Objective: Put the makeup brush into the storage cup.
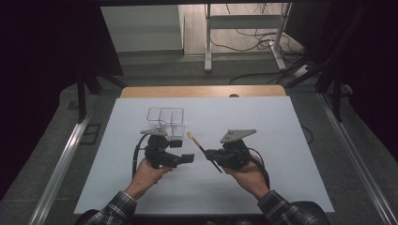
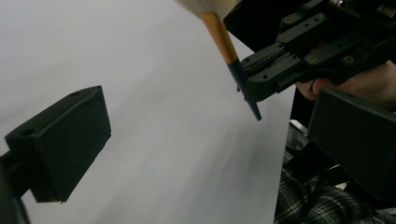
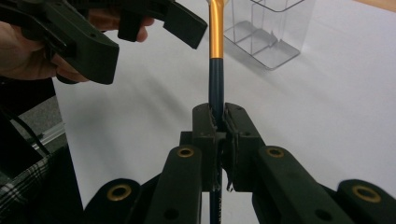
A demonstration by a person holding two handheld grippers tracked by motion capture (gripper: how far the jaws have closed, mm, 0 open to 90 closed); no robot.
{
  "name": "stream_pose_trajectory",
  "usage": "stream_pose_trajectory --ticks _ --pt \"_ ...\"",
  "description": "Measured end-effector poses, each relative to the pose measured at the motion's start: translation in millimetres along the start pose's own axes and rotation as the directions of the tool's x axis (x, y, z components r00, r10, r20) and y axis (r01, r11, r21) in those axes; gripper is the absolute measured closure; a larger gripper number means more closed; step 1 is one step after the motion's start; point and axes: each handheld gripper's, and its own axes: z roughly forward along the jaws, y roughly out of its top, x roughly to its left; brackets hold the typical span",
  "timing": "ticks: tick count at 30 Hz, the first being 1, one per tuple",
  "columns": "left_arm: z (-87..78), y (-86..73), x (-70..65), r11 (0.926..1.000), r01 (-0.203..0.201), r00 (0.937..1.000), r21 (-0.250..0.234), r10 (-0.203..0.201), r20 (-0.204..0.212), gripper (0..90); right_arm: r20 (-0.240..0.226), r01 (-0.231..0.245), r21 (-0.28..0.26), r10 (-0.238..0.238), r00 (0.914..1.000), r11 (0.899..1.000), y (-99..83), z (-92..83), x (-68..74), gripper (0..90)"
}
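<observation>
A makeup brush (image 1: 202, 149) with a dark handle, gold ferrule and pale bristle tip is clamped in my right gripper (image 1: 212, 154). In the right gripper view the jaws press on the dark handle (image 3: 217, 93) and the brush (image 3: 215, 37) points away toward the clear organiser (image 3: 268, 30). My left gripper (image 1: 187, 158) is open beside it, with nothing between its wide-apart jaws. The left gripper view looks past those jaws at the brush (image 2: 223, 42) and the right gripper (image 2: 252, 77) holding it. A clear plastic divided organiser (image 1: 165, 121) stands upright just behind the left gripper.
A white sheet (image 1: 263, 122) covers the table, with a wooden edge (image 1: 202, 91) at the far side. Metal rails (image 1: 61, 164) run along both sides. A desk frame and cables (image 1: 244, 35) lie on the floor beyond.
</observation>
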Motion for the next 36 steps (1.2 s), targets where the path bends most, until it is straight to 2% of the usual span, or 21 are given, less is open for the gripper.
stream_pose_trajectory --ticks 8,10,13,17,18,19,20,21,23,26,28,35,36 --pt "1.1 -0.3 -0.1 0.9998 0.016 0.9990 -0.008 -0.015 0.041 0.0 -0.023 0.009 -0.007 -0.009 0.9997 1.000 1.2 6.6 8.4 83.5" --pt "1.5 -0.2 -0.8 0.9999 0.009 0.9990 -0.004 -0.009 0.044 0.4 -0.030 0.011 -0.010 -0.011 0.9995 1.000 1.5 8.2 10.6 83.4" --pt "0.6 -0.1 -1.8 1.0000 0.007 0.9990 -0.007 -0.006 0.045 5.6 -0.041 0.017 -0.014 -0.017 0.9990 1.000 1.9 10.8 14.7 83.4" --pt "-1.5 -0.2 -2.0 0.9999 0.008 0.9984 -0.011 -0.007 0.056 18.2 -0.048 0.020 -0.014 -0.021 0.9986 1.000 1.9 12.7 16.8 83.5" --pt "-2.2 -0.4 -1.8 0.9999 0.011 0.9977 -0.011 -0.010 0.067 18.2 -0.048 0.020 -0.014 -0.021 0.9986 1.000 1.9 12.7 16.8 83.5" --pt "-2.7 -0.8 -1.1 0.9997 0.021 0.9961 -0.012 -0.020 0.086 27.9 -0.051 0.021 -0.018 -0.022 0.9984 1.000 2.0 13.3 18.0 83.5" --pt "-2.7 -0.8 -1.1 0.9997 0.021 0.9961 -0.012 -0.020 0.086 30.5 -0.051 0.021 -0.018 -0.022 0.9984 1.000 2.0 13.3 18.0 83.5" --pt "-2.6 -1.2 -0.4 0.9994 0.031 0.9940 -0.013 -0.029 0.105 30.5 -0.052 0.022 -0.018 -0.023 0.9984 1.000 2.1 13.5 18.4 83.5" --pt "-2.9 -1.6 0.3 0.9987 0.047 0.9915 -0.017 -0.045 0.122 41.1 -0.056 0.024 -0.020 -0.025 0.9981 1.000 2.3 14.2 19.8 83.5" --pt "-3.5 -2.0 1.0 0.9982 0.056 0.9892 -0.023 -0.052 0.137 47.4 -0.057 0.024 -0.019 -0.025 0.9980 1.000 2.2 14.7 20.3 83.5" --pt "-3.3 -2.9 2.4 0.9965 0.078 0.9838 -0.032 -0.071 0.165 55.1 -0.060 0.027 -0.015 -0.028 0.9978 1.000 1.7 15.7 20.8 83.5" --pt "-3.4 -5.7 6.4 0.9934 0.109 0.9789 -0.035 -0.101 0.178 76.4 -0.062 0.027 -0.013 -0.028 0.9977 1.000 1.4 16.4 21.2 83.4" --pt "-3.6 -6.0 6.9 0.9928 0.114 0.9777 -0.038 -0.105 0.182 76.4 -0.064 0.027 -0.013 -0.028 0.9976 1.000 1.4 16.6 21.4 83.4"
